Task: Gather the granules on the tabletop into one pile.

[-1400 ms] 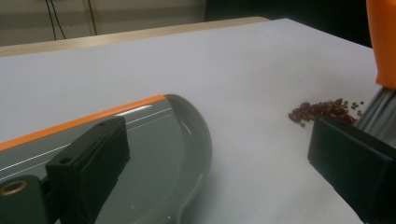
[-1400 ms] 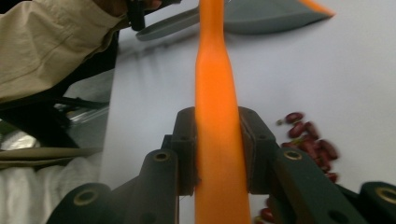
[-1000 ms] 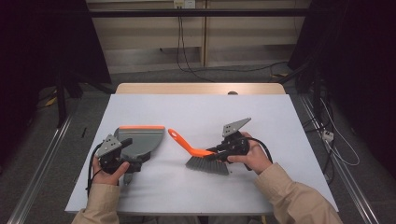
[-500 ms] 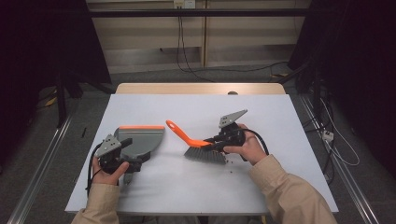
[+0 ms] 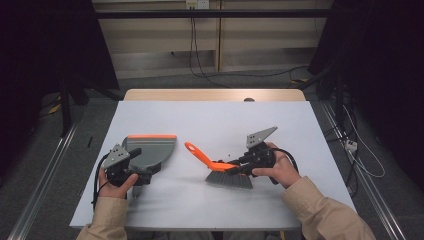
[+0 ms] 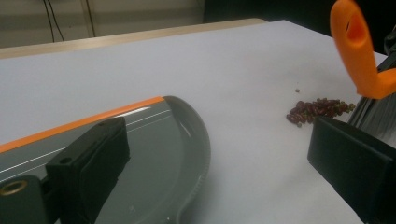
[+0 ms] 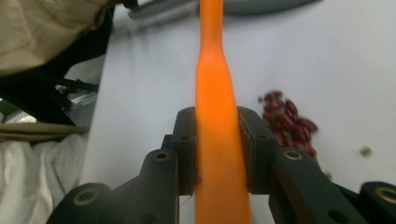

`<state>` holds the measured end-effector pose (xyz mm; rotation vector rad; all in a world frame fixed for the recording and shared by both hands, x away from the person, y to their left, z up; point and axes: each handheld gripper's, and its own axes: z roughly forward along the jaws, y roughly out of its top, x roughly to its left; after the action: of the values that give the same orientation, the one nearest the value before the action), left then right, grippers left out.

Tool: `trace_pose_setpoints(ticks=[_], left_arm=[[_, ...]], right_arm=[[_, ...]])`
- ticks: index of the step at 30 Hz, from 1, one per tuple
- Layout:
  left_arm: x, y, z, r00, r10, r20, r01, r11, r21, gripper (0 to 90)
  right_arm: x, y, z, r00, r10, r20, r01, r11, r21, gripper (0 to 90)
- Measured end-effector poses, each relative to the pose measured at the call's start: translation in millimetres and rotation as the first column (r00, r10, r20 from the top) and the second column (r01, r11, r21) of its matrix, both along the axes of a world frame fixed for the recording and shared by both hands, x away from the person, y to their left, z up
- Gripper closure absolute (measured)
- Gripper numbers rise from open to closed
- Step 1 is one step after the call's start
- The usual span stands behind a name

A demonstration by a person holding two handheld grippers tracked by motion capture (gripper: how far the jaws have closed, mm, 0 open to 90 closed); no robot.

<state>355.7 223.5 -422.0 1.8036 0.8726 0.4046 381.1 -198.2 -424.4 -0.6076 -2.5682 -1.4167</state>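
Note:
A grey dustpan [image 5: 154,148] with an orange front lip lies at the table's left. My left gripper [image 5: 142,162] hovers at its near side. In the left gripper view the dustpan [image 6: 159,140] runs under the left jaw, and the left gripper [image 6: 219,158] is open with its jaws wide apart. My right gripper [image 5: 231,169] is shut on the orange handle of a hand brush [image 5: 229,179], whose grey bristles rest on the table. The right gripper [image 7: 218,140] clamps the brush handle [image 7: 212,84] between both pads. A small heap of red beans [image 6: 317,108] [image 7: 289,122] lies beside the bristles.
The white table [image 5: 210,117] has a wooden strip along its far edge. A beige sleeve [image 7: 51,28] shows beyond the brush handle in the right gripper view. Cables and dark stands lie on the floor around the table.
The right gripper carried the brush away from the person, then drew it back toward the near edge and slightly right. The left gripper and dustpan have stayed put.

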Motion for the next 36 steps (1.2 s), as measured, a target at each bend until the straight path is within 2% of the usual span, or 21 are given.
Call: trace_pose_setpoints(ticks=[3, 6, 16, 22, 24, 27, 29, 31, 32, 35, 36], left_arm=[[0.6, -0.8, -0.1, 1.0000, -0.002, 0.002, 0.002, 1.0000, -0.001, 5.3], [0.7, -1.3, -0.2, 1.0000, -0.001, 0.001, 0.001, 1.0000, -0.002, 5.3], [1.1, -0.1, -0.4, 1.0000, -0.001, -0.001, 0.001, 1.0000, -0.003, 5.3], [0.8, 0.7, 0.2, 1.0000, -0.001, 0.001, 0.001, 1.0000, -0.004, 5.3], [0.5, 0.6, 0.3, 1.0000, -0.003, 0.003, 0.003, 1.0000, -0.005, 5.3], [0.4, 0.6, 0.4, 1.0000, -0.003, 0.003, 0.003, 1.0000, -0.005, 5.3], [0.4, 0.6, 0.4, 1.0000, -0.005, 0.002, 0.005, 1.0000, -0.006, 5.3], [0.6, 0.9, 0.3, 1.0000, -0.004, 0.002, 0.004, 1.0000, -0.007, 5.3], [0.6, 1.2, 0.5, 1.0000, -0.005, 0.002, 0.005, 1.0000, -0.007, 5.3], [0.2, 0.9, 0.7, 1.0000, -0.006, 0.006, 0.006, 0.9999, -0.010, 5.3], [0.2, 0.6, 0.5, 1.0000, -0.007, 0.006, 0.007, 0.9999, -0.009, 5.3]], right_arm=[[5.4, -6.2, -2.5, 0.9995, -0.028, 0.017, 0.028, 0.9996, 0.010, 71.6], [15.0, -4.7, -4.3, 0.9989, -0.041, 0.020, 0.041, 0.9990, 0.015, 71.6], [39.7, 8.1, -3.8, 0.9981, -0.039, 0.049, 0.038, 0.9991, 0.018, 71.6], [39.4, 7.4, 3.6, 0.9967, -0.054, 0.060, 0.052, 0.9977, 0.044, 71.6], [36.4, 3.5, 9.0, 0.9953, -0.078, 0.058, 0.074, 0.9945, 0.075, 71.5], [29.2, -3.2, 17.9, 0.9869, -0.149, 0.062, 0.144, 0.9863, 0.081, 71.5], [22.0, -8.1, 23.7, 0.9716, -0.230, 0.058, 0.224, 0.9706, 0.087, 71.5], [13.6, -12.0, 28.3, 0.9457, -0.316, 0.076, 0.311, 0.9478, 0.071, 71.5], [9.9, -14.1, 29.6, 0.9304, -0.359, 0.074, 0.355, 0.9327, 0.065, 71.5], [-0.6, -20.4, 28.0, 0.8685, -0.486, 0.095, 0.484, 0.8737, 0.051, 71.5], [-3.7, -22.2, 26.6, 0.8442, -0.527, 0.099, 0.525, 0.8500, 0.048, 71.5]])
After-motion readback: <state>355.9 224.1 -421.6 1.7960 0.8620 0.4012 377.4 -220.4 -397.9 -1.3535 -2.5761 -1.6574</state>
